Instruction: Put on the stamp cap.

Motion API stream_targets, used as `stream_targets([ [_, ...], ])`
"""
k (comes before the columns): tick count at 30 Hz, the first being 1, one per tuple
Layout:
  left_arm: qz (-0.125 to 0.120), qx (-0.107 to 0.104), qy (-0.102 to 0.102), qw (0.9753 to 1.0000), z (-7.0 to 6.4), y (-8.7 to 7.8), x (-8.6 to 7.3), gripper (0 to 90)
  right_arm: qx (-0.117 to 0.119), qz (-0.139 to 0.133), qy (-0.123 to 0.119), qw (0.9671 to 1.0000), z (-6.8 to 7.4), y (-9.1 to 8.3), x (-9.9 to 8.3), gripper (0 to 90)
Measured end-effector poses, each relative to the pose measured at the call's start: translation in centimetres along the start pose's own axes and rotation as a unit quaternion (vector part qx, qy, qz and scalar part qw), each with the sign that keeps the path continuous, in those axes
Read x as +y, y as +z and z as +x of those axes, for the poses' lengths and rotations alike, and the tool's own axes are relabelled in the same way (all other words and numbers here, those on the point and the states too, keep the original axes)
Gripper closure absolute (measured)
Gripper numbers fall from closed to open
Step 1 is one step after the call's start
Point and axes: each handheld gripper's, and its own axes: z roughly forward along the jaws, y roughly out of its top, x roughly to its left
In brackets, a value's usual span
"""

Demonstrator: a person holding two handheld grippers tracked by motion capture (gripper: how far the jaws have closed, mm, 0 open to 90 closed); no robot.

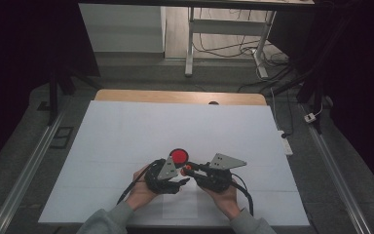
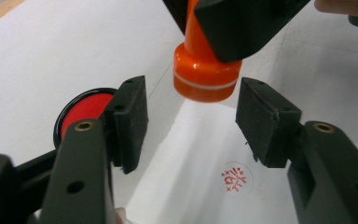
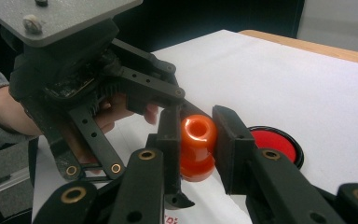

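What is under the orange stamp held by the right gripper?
Below the orange stamp lies a white paper sheet bearing a round red imprint. The right gripper covers the stamp's handle; its printing face cannot be seen.

I see both grippers crowded near the table's (image 1: 126, 126) front edge. The right gripper (image 3: 196, 135) clamps the orange stamp (image 2: 205, 70), which hangs just ahead of the left gripper's (image 2: 191, 116) spread jaws. The red ink pad (image 1: 178, 156) sits just behind them. Far half and both sides lie bare.
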Motion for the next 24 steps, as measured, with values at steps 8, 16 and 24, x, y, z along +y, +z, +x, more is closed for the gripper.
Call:
stream_targets([
  [8, 0.011, -0.002, -0.017, 0.9998, 0.4, 0.0, -0.3, 36.0, -0.003, -0.002, 0.000, 1.0000, -0.2, -0.2, 0.1, 72.4],
  [16, 0.018, 0.001, -0.034, 0.9993, 0.7, -0.5, -0.6, 31.4, -0.008, -0.004, -0.001, 1.0000, -0.3, -0.4, 0.1, 72.4],
  [24, 0.020, 0.003, -0.043, 0.9988, 1.2, -1.4, -1.2, 30.9, -0.013, -0.006, -0.001, 0.9999, -0.5, -0.6, 0.2, 72.4],
])
